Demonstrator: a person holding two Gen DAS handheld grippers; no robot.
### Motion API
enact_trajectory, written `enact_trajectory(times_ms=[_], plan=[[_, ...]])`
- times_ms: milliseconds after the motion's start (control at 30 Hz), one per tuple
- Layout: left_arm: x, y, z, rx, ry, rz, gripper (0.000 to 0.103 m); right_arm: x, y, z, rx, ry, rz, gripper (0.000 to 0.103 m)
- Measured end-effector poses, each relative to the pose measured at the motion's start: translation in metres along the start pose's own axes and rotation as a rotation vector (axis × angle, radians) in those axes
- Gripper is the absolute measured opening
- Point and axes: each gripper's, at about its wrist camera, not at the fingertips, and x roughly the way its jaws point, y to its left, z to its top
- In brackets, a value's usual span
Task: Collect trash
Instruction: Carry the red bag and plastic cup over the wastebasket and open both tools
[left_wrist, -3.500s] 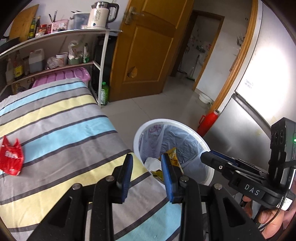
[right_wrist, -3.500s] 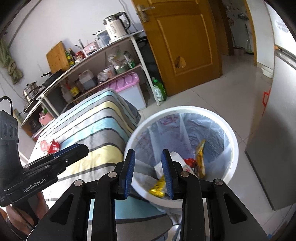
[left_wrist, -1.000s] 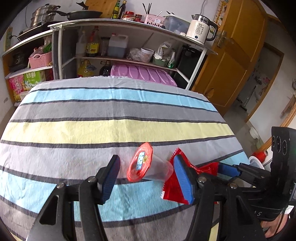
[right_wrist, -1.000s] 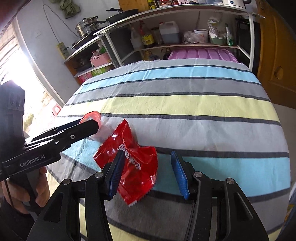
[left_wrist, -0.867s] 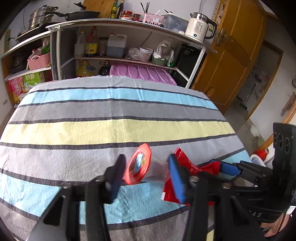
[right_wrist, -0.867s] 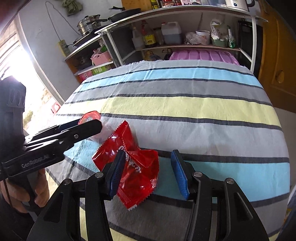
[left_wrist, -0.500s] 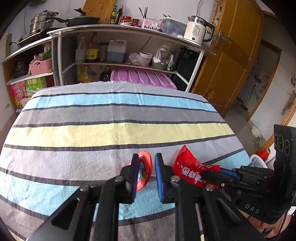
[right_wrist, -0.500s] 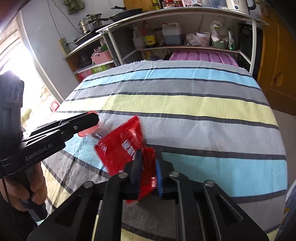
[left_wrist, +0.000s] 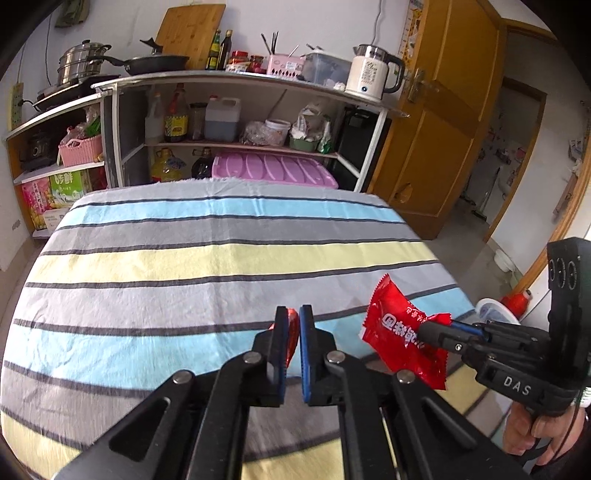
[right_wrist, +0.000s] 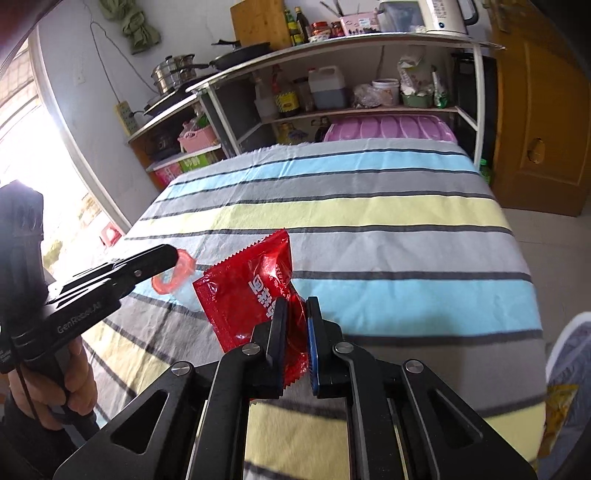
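Both pieces of trash are gripped and lifted off the striped cloth-covered bench (left_wrist: 221, 258); the next move is probably carrying them to the white-lined bin (right_wrist: 569, 354) at the bench's right edge. The left tool (left_wrist: 294, 334) is nearly closed on a clear plastic cup with a red lid (right_wrist: 177, 275). The right tool (right_wrist: 295, 325) pinches a crinkly red snack wrapper (right_wrist: 255, 291), held level just right of the cup.

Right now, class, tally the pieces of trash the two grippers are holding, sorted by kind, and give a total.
Red snack wrapper, pinched in the right gripper: 1
Clear plastic cup with a red rim, pinched in the left gripper: 1
Total: 2
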Motion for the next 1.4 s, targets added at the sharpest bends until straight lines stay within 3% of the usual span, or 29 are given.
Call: enact_trajectory(times_ms=[733, 1033, 1400], plan=[[-0.074, -0.116, -0.026, 0.136, -0.07, -0.136, 0.006, -0.135, -0.036, -0.063, 0.108, -0.155, -0.103, 0.009], [-0.069, -0.154, -0.027, 0.182, -0.059, -0.207, 0.006, -0.164, -0.053, -0.078, 0.131, -0.187, -0.169, 0.009], [-0.036, -0.204, -0.025, 0.226, -0.015, -0.302, 0.006, -0.179, -0.091, -0.089, 0.198, -0.203, -0.243, 0.009]])
